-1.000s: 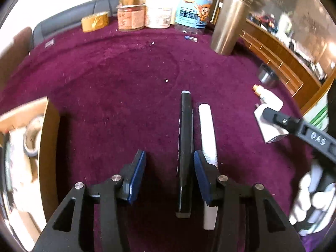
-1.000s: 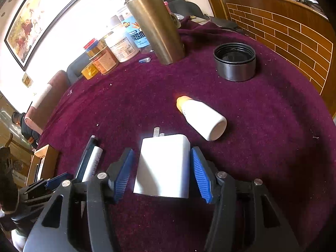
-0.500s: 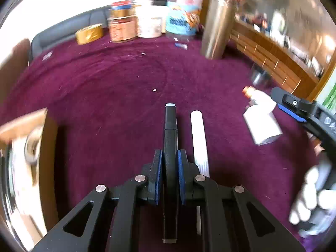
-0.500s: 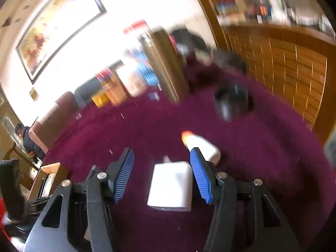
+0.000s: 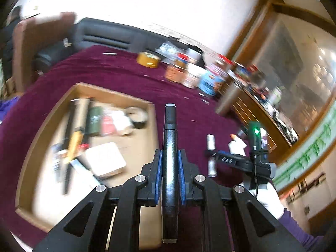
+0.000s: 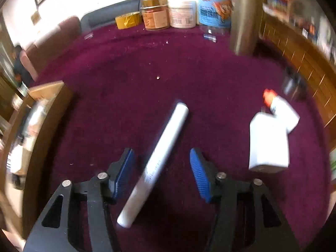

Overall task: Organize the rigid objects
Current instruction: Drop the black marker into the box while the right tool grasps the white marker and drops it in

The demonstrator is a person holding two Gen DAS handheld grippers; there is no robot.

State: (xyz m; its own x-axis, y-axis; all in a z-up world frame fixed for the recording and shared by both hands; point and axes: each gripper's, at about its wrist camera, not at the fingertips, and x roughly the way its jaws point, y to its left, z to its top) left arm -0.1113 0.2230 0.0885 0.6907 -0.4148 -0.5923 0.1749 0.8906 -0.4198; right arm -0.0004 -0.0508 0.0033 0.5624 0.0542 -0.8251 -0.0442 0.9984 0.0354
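Note:
My left gripper (image 5: 169, 168) is shut on a black marker (image 5: 170, 138), lifted over the right rim of a cardboard box (image 5: 153, 126) full of small items. In the right wrist view my right gripper (image 6: 161, 166) straddles a white marker (image 6: 161, 153) that lies slanted on the purple cloth; its jaws are closing and the blue pads stand apart from the marker. A white charger block (image 6: 268, 142) and a small white bottle with an orange cap (image 6: 283, 109) lie to its right. The left wrist view shows the right gripper (image 5: 226, 159) over that white marker (image 5: 211, 142).
Jars and tubs (image 6: 180, 10), a yellow tape roll (image 6: 128, 20) and a tall steel flask (image 6: 245, 16) line the far edge of the table. A dark cup lid (image 6: 294, 84) sits at the right near a wooden rail. A gloved hand (image 5: 266, 199) holds the right gripper.
The left gripper closed on the black marker, lifted it and swung left over the box. The right gripper left the charger block and moved left over the white marker, its jaws narrower.

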